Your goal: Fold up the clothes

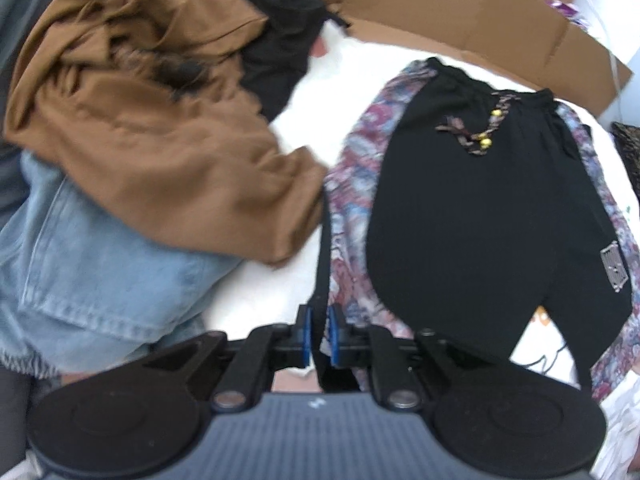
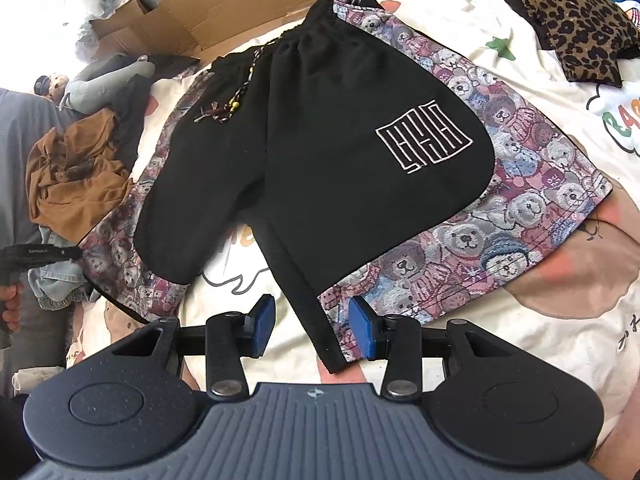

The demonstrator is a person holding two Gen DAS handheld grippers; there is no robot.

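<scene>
Black shorts (image 2: 320,152) with bear-print side panels lie spread flat on the printed bedsheet (image 2: 560,320), centre of frame. Left gripper (image 1: 319,338) is pinched narrow on a leg hem. Right gripper (image 2: 312,330) stands wide, straddling the other hem corner. Brown garment (image 1: 160,140) and jeans (image 1: 100,280) are heaped at left.

Black shorts (image 2: 320,152), bear-print side panels; brown garment (image 1: 160,128); leopard-print cloth (image 2: 580,20).
</scene>
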